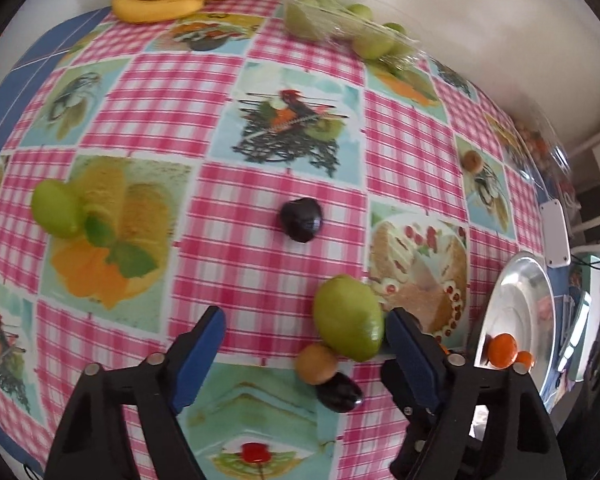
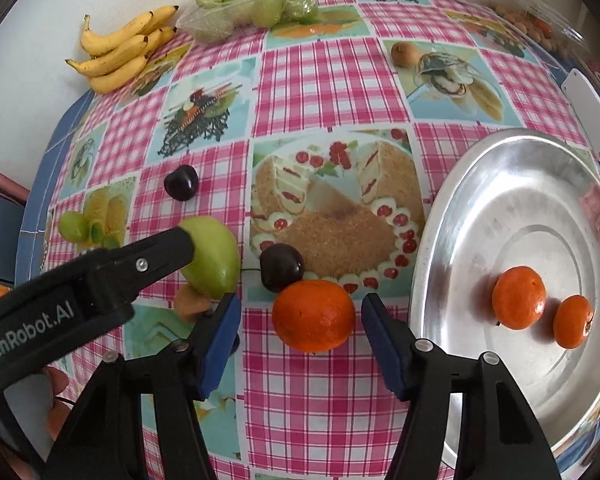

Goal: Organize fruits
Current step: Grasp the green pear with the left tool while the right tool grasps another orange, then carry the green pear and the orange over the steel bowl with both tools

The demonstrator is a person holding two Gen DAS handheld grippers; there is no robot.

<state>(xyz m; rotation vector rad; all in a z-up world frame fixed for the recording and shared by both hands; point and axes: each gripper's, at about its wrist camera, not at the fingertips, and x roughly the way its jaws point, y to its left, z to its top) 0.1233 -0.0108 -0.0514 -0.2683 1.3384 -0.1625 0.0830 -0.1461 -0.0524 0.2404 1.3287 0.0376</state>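
My left gripper (image 1: pixel 306 330) is open above the checked tablecloth, with a large green fruit (image 1: pixel 348 318) against its right finger, a small brown fruit (image 1: pixel 316 364) and a dark plum (image 1: pixel 339 392) just below it. My right gripper (image 2: pixel 300 326) is open around an orange (image 2: pixel 313 315) that rests on the cloth. Two more oranges (image 2: pixel 519 297) lie in the metal plate (image 2: pixel 480 184). The left gripper's arm (image 2: pixel 100 276) shows in the right wrist view, touching the green fruit (image 2: pixel 216 258). A dark plum (image 2: pixel 281 267) sits just behind the orange.
Loose on the cloth: another dark plum (image 1: pixel 301 220), a small green fruit (image 1: pixel 56 208) at the left, a brown fruit (image 2: pixel 402 54) at the back. Bananas (image 2: pixel 118 54), a clear tray of green fruits (image 2: pixel 252 8) and a clear box of small fruits (image 2: pixel 536 26) line the wall. A white device (image 2: pixel 590 114) lies beyond the plate.
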